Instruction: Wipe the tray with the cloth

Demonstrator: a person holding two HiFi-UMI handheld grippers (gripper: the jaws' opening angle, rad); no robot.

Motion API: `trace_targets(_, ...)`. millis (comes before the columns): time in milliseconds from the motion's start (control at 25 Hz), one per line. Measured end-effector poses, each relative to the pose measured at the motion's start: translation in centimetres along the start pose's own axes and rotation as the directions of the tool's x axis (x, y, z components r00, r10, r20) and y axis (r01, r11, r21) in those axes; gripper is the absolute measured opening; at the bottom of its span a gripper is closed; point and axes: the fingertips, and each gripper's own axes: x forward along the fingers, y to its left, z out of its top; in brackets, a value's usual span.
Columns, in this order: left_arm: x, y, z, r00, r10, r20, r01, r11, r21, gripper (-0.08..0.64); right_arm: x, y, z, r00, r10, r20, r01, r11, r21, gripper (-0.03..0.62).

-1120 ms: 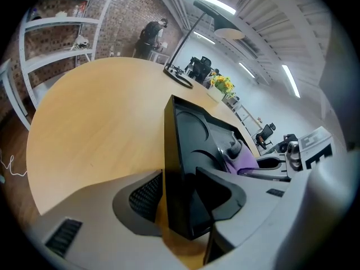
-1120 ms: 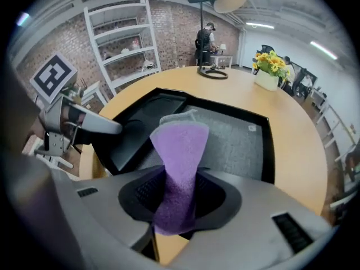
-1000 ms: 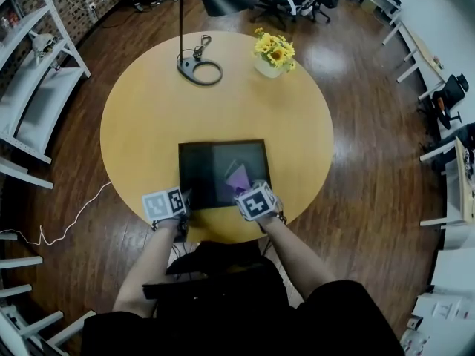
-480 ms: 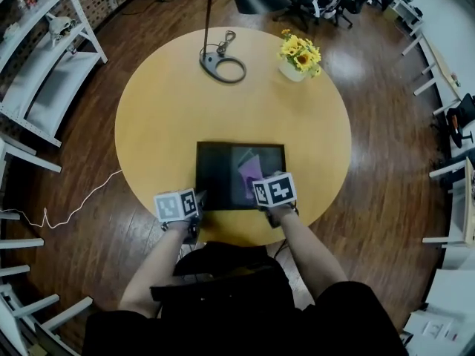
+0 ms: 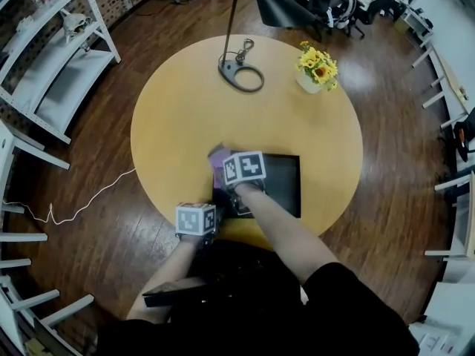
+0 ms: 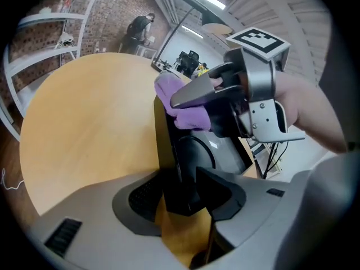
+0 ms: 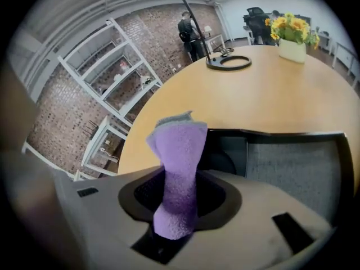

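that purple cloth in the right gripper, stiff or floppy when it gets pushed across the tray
Probably floppy: the purple cloth bunches and twists where the right gripper pinches it. Folded thick, its short free end likely keeps enough shape to push. Its fuzzy surface should drag rather than slip on the tray.

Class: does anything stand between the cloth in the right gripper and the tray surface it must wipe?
Nothing visible does. The cloth, in the right gripper's jaws, is at the tray's left edge, and the tray's surface is bare. The left gripper only clamps its near corner.
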Motion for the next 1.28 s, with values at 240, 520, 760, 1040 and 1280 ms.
trace_targets(240, 0.0, 1.5, 0.1, 0.999, -0.026, 0.035, 0.032, 0.985, -0.168, 0.164, -0.4, -1.8, 0.4, 1.000, 0.013, 0.017, -0.013, 1.000, 0.003, 0.135)
trace_targets(520, 0.1, 1.5, 0.2, 0.999, -0.031, 0.038, 0.037, 0.985, -0.170, 0.158, -3.3, -6.9, 0.5, 0.996, 0.013, 0.088, -0.024, 0.993, 0.119, 0.135)
trace_targets(760, 0.2, 1.5, 0.2, 0.998, -0.032, 0.045, 0.040, 0.984, -0.172, 0.158, -4.2, -4.1, 0.4, 0.989, 0.040, 0.142, -0.049, 0.997, 0.066, 0.135)
trace_targets(1040, -1.6, 0.3, -0.1, 0.994, -0.087, 0.066, 0.096, 0.985, -0.145, 0.167, -1.4, 3.7, -3.0, 0.990, 0.106, 0.096, -0.100, 0.993, -0.065, 0.135)
trace_targets(1280, -1.6, 0.1, -0.3, 0.995, -0.071, 0.072, 0.080, 0.988, -0.129, 0.169, -1.4, 1.2, -4.3, 0.990, 0.036, 0.133, -0.023, 0.995, -0.096, 0.137)
